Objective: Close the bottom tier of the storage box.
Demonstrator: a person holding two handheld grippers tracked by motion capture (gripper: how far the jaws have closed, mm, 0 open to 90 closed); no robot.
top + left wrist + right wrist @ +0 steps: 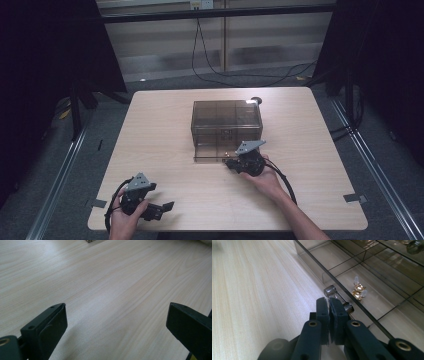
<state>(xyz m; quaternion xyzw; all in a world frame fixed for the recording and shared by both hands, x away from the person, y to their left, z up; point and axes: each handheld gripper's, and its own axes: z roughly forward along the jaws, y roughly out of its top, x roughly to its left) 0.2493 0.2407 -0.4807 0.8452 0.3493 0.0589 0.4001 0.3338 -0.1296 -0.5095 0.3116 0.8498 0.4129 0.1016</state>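
Note:
A smoky see-through drawer box stands at the middle of the table. Its bottom drawer is pulled out a little towards me. The drawer has several compartments, and one holds small gold pieces with clear tips. A chrome handle sits on the drawer front. My right gripper is shut, its tips against that handle with no gap between the jaws. In the high view the right gripper is at the drawer's front right. My left gripper stands open over bare wood near the front left edge, with nothing between the jaws of the left gripper.
The light wooden table has bare room left, right and in front of the box. A small dark round object lies behind the box. Cables hang at the back, and dark stands flank the table.

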